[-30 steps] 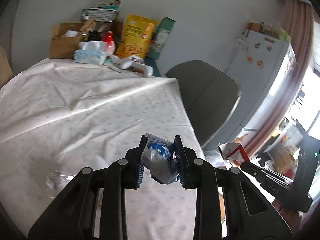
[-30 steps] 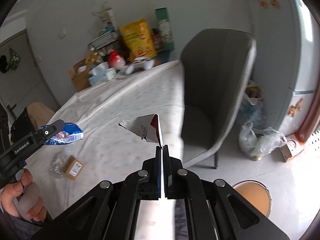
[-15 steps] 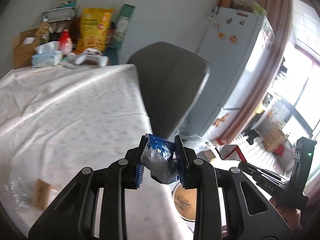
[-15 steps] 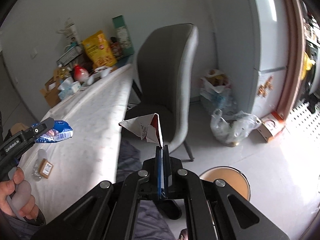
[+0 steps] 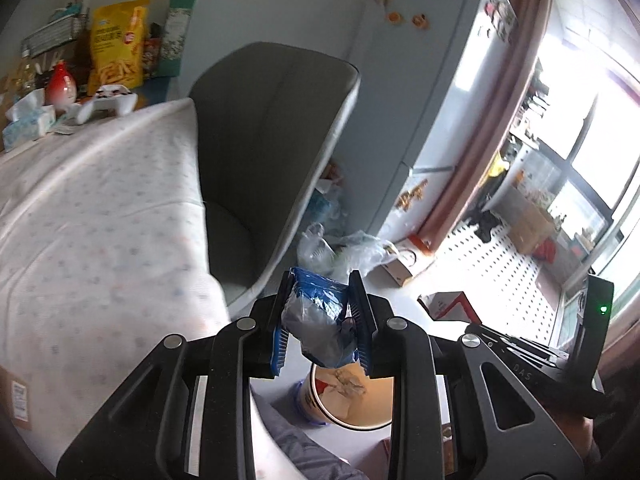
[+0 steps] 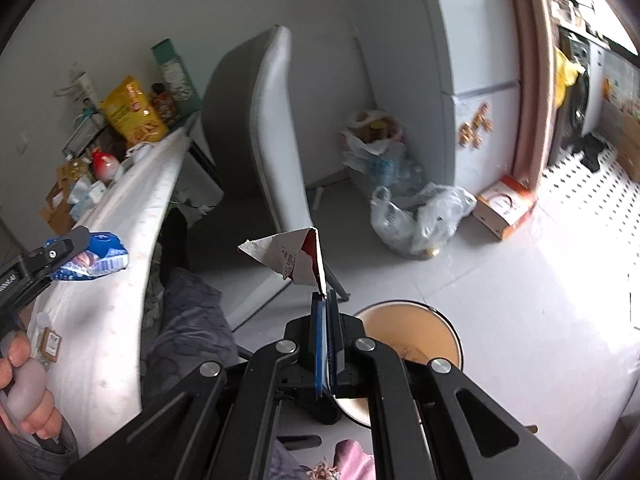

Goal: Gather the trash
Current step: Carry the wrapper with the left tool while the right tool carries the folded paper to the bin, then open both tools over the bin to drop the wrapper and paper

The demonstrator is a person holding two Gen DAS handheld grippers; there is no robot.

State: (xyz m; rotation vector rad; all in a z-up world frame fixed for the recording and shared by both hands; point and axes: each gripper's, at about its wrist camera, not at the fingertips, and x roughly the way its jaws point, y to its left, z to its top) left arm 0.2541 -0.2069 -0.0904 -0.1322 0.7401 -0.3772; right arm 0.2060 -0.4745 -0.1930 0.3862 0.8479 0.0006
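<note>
Trash is in both your grippers, and the bin has come into sight below them. In the left wrist view your left gripper (image 5: 322,316) pinches the blue wrapper (image 5: 318,312) above the bin (image 5: 352,400), where a second ago only the table (image 5: 100,220) lay under it. In the right wrist view your right gripper (image 6: 325,320), pressed together, nips the torn carton (image 6: 294,256) just short of the bin (image 6: 408,328), now closer. Dropping comes next, I judge.
</note>
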